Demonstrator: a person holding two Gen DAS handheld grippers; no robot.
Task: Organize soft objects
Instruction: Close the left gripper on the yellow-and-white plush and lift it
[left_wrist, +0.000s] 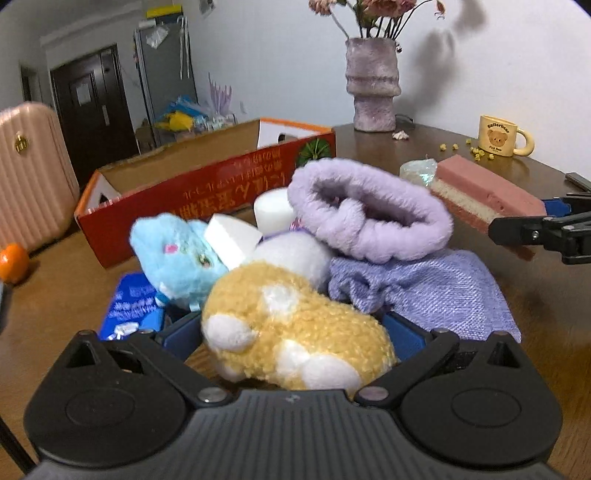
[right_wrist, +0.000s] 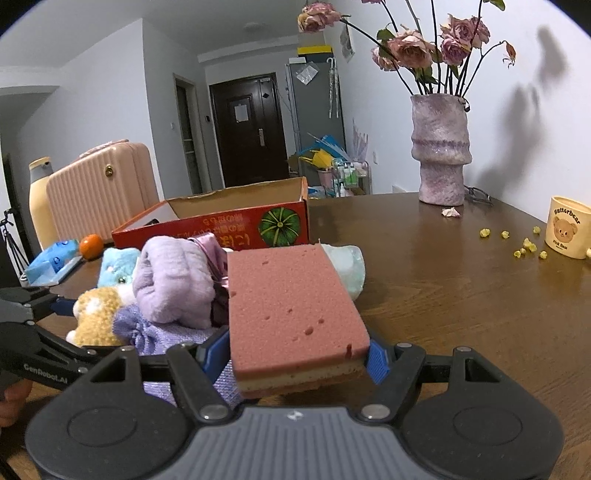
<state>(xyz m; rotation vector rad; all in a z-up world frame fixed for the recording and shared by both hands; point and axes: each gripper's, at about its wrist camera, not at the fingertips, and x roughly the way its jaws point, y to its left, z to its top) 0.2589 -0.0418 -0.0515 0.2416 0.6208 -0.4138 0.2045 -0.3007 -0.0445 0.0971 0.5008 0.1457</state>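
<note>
A yellow-and-white plush (left_wrist: 295, 325) lies between the blue fingers of my left gripper (left_wrist: 291, 332), which stands wide open around it. Behind it are heaped a blue plush (left_wrist: 177, 258), a white plush (left_wrist: 295, 251), white foam blocks (left_wrist: 232, 240), a fluffy purple sock (left_wrist: 369, 214) and a lavender woven pouch (left_wrist: 424, 288). My right gripper (right_wrist: 297, 354) is shut on a pink layered sponge (right_wrist: 291, 302), its pads pressing the sponge's sides at the near end. The red cardboard box (left_wrist: 207, 184) stands open behind the heap.
On the brown table (right_wrist: 443, 295) stand a purple vase with flowers (right_wrist: 439, 155) and a bear mug (right_wrist: 565, 227), with yellow crumbs beside it. An orange (left_wrist: 13, 262) and a blue packet (left_wrist: 129, 306) lie at the left. A pink suitcase (right_wrist: 99, 184) stands beyond.
</note>
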